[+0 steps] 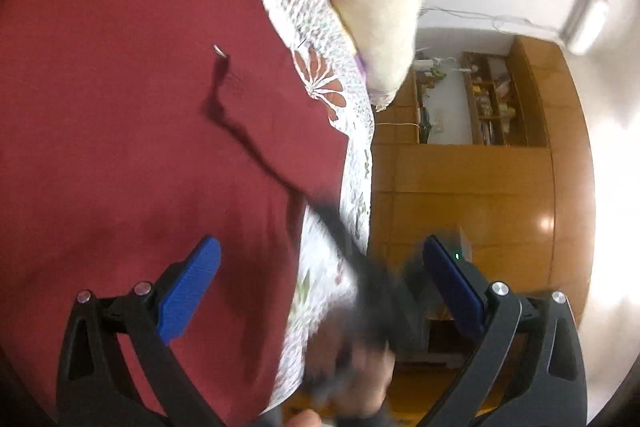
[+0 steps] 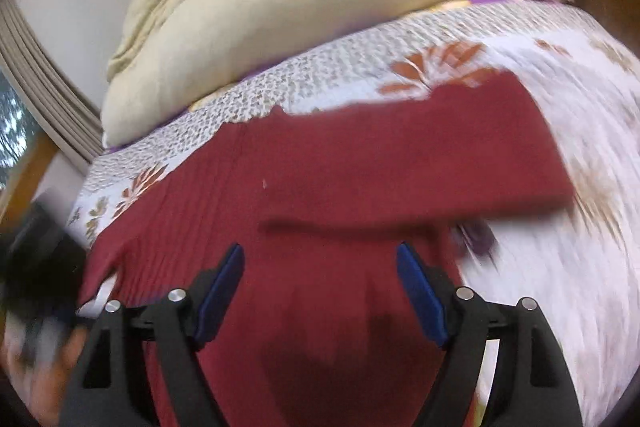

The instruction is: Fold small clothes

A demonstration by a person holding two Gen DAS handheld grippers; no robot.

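Observation:
A dark red garment (image 1: 132, 131) lies spread on a flower-print bedsheet (image 1: 320, 39). In the right wrist view the same red garment (image 2: 320, 187) has one sleeve folded across its body toward the right. My left gripper (image 1: 320, 247) hovers over the garment's edge, open, nothing between its blue pads (image 1: 188, 291). My right gripper (image 2: 320, 259) is above the garment's lower middle, also open and empty. A blurred dark shape, the other gripper with a hand (image 1: 360, 347), crosses the lower middle of the left wrist view.
A large cream pillow (image 2: 312, 11) lies on the bed beyond the garment. A small metal ring (image 1: 219, 51) rests on the red cloth. Wooden cabinets with shelves (image 1: 480, 131) stand past the bed's edge. Curtains (image 2: 44, 83) hang at the left.

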